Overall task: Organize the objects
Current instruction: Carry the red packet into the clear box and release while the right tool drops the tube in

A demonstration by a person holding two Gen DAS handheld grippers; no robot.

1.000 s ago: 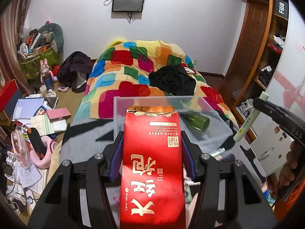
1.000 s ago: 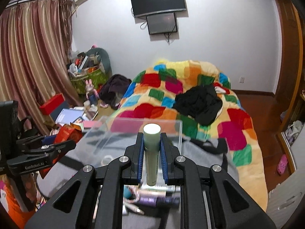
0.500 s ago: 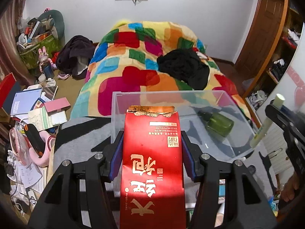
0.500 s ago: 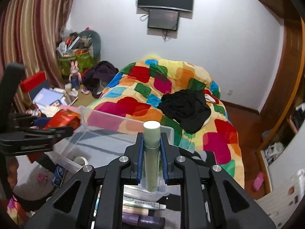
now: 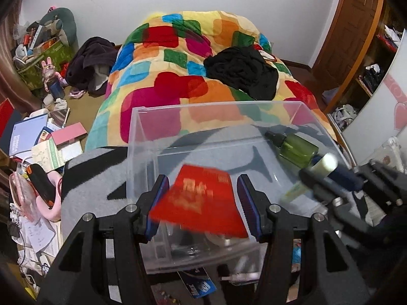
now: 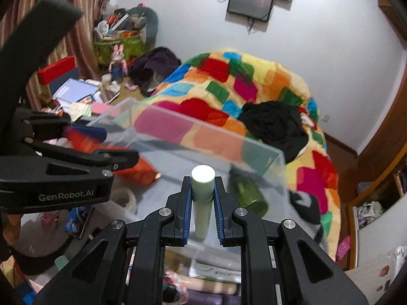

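Observation:
A red tea packet (image 5: pixel 201 203) hangs blurred and tilted between the pads of my left gripper (image 5: pixel 202 179), touching neither. Its jaws are opening, and the packet is inside the clear plastic box (image 5: pixel 142 137). A green bottle (image 5: pixel 297 150) lies in the box's far right corner. My right gripper (image 6: pixel 202 180) is shut on a pale green tube (image 6: pixel 202 198), held upright over the box's near right side, beside the green bottle (image 6: pixel 249 195). The left gripper (image 6: pixel 114 147) and the red packet (image 6: pixel 137 170) show at the left of the right wrist view.
The box rests on a grey and black blanket (image 5: pixel 89 178) at the foot of a bed with a colourful quilt (image 5: pixel 178 58) and black clothes (image 5: pixel 241 68). Books and clutter (image 5: pixel 38 139) cover the floor at left. Tubes and packets (image 6: pixel 216 289) lie beneath the right gripper.
The red packet has left the left pads and tipped down into the box. Both grippers have sunk closer over the box, and the right one has come in with its tube.

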